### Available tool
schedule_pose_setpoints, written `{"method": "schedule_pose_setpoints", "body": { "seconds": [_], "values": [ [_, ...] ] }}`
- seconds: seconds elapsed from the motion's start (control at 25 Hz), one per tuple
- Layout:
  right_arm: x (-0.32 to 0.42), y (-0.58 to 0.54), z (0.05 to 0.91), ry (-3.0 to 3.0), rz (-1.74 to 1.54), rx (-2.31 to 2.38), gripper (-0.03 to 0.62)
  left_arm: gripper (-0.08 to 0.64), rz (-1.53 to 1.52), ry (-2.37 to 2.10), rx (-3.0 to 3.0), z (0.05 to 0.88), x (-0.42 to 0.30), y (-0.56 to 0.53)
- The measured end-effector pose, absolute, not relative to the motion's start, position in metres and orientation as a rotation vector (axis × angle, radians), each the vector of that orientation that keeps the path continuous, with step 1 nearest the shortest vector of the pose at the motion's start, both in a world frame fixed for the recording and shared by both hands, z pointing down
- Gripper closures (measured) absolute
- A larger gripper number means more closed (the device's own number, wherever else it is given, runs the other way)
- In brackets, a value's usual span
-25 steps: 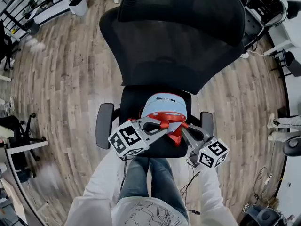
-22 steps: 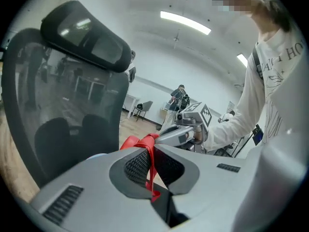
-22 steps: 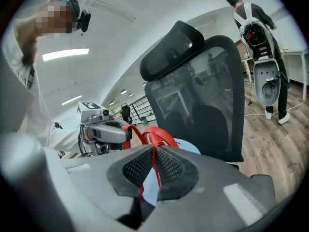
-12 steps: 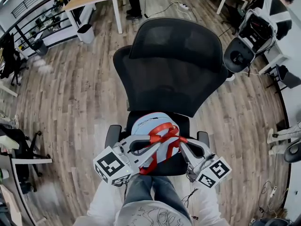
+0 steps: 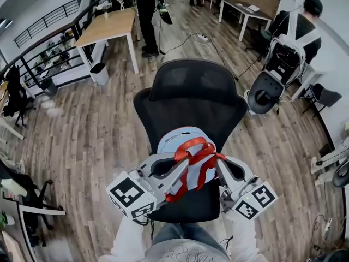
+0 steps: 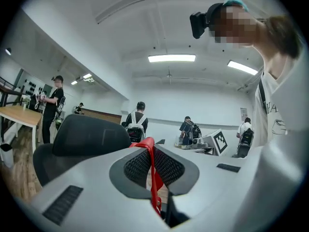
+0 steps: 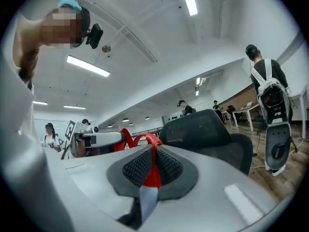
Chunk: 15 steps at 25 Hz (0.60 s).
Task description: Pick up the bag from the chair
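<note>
**Item:** bag (image 5: 182, 145), light blue, soft-sided, with red handle straps (image 5: 197, 156).

**Location when viewed:** in the air, hanging in front of the backrest of the black mesh chair (image 5: 192, 91). It was well clear of the seat (image 5: 182, 206).

**Held by:**
- Left gripper (image 5: 183, 158): jaws closed tight on one red strap, which ran pinched between the pads.
- Right gripper (image 5: 215, 160): jaws likewise closed on a red strap, with a sliver of pale blue fabric showing just below the pinch.
- Both grippers pointed roughly level, their tips drawn in toward each other above the bag.

**Change noted:** a second before, the bag lay on the seat with both grippers already on its straps. Half a second before, it had come partway up. At this moment it hung higher again, covering the lower backrest as seen from the head view. Neither grip had altered during the lift.

**Judgement:** the pick-up looked essentially done, with no part of the bag resting on the chair. All that seemed left was to carry it clear.

**Markings:**
- Bag: no brand or lettering could be read from this angle.
- Marker cubes (image 5: 132, 196) on the grippers: black-and-white square code patterns, no words.
- Chair: no label seen.
</note>
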State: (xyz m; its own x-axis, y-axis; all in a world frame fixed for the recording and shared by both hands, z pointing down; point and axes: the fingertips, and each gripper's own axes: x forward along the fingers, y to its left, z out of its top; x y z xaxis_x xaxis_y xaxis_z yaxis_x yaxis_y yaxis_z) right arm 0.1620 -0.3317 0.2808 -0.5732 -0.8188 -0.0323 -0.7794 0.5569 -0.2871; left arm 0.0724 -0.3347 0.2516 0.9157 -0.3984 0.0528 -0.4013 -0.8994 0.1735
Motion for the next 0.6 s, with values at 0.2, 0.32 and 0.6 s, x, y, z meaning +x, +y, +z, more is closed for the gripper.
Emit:
{"method": "schedule_pose_setpoints", "body": {
  "seconds": [0.2, 0.32, 0.6],
  "values": [
    [0.168, -0.326, 0.240, 2.554, -0.296, -1.457, 0.571, 0.543, -0.003, -0.720, 2.910, 0.214, 0.076, -0.334],
    [0.166, -0.319, 0.227, 2.522, -0.261, -1.479, 0.571, 0.542, -0.030, -0.767, 2.908, 0.203, 0.074, -0.329],
    [0.165, -0.301, 0.210, 2.479, -0.246, -1.473, 0.571, 0.541, -0.082, -0.798, 2.894, 0.192, 0.071, -0.310]
  ]
}}
